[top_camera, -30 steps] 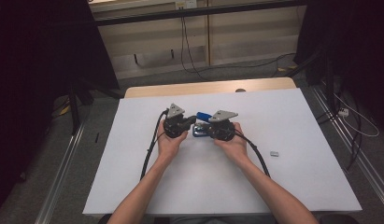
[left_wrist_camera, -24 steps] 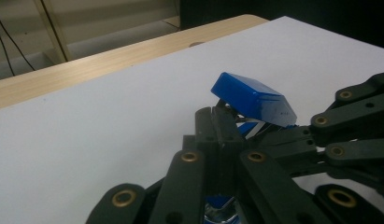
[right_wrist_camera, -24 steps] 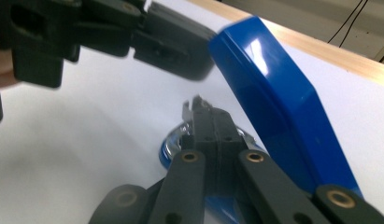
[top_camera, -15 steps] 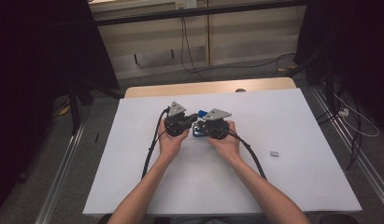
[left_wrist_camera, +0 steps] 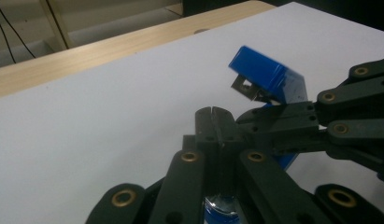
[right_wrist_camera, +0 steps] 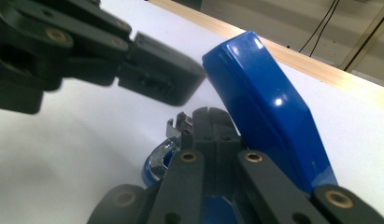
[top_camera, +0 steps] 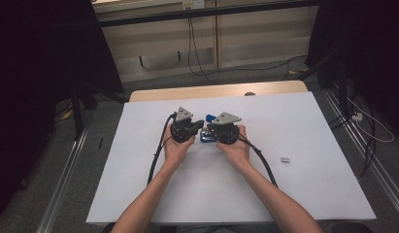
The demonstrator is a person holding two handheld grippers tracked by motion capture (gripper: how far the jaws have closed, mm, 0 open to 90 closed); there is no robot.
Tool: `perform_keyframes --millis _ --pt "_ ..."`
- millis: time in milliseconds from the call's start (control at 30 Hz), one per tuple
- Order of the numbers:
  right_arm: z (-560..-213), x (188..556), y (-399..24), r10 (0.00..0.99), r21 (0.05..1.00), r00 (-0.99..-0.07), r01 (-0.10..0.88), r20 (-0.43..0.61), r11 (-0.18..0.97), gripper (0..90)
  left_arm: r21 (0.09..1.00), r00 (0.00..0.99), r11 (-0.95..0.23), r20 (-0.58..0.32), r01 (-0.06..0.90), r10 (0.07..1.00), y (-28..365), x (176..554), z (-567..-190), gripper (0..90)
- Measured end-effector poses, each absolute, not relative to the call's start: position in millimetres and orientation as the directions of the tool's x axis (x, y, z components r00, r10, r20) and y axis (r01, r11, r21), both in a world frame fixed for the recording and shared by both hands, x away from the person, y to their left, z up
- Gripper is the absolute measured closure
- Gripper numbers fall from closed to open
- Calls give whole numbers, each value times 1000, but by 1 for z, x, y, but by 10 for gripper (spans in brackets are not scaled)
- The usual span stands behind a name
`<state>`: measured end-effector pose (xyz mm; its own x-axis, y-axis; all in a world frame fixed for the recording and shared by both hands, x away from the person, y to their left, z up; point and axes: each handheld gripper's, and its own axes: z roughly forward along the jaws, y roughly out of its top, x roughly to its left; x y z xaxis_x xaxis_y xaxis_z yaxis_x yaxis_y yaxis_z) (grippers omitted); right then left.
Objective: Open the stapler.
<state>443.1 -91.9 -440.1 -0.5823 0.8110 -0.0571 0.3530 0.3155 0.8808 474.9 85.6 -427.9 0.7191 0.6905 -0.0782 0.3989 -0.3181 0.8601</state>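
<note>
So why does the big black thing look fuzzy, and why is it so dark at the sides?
In the right gripper view the left claw is close to the lens and blurred, while the blue stapler is sharper with a glare streak. In the high view the white table is lit; the room around is dim.

The right gripper [right_wrist_camera: 209,122] rises from the bottom edge with its two black jaws pressed together, only a thin seam between them. Just beside them on the right, a blue stapler [right_wrist_camera: 264,107] has its glossy top swung up and tilted back (its lower blue body peeks out beneath the jaws). A shiny metal part [right_wrist_camera: 173,135] of the stapler sits touching the jaws' left side. The left gripper [right_wrist_camera: 171,84] comes in from the upper left, its blurred black tip close to the raised blue top. Beneath lies a white table [right_wrist_camera: 63,154] with a wooden edge [right_wrist_camera: 320,70] behind.
</note>
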Motion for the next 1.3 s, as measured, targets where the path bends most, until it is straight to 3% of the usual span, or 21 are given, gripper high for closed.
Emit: perform_keyframes --millis 1300 --pt "-441 437 -101 840 908 -540 324 -53 265 900 851 733 -349 -61 393 677 79 474 -450 900"
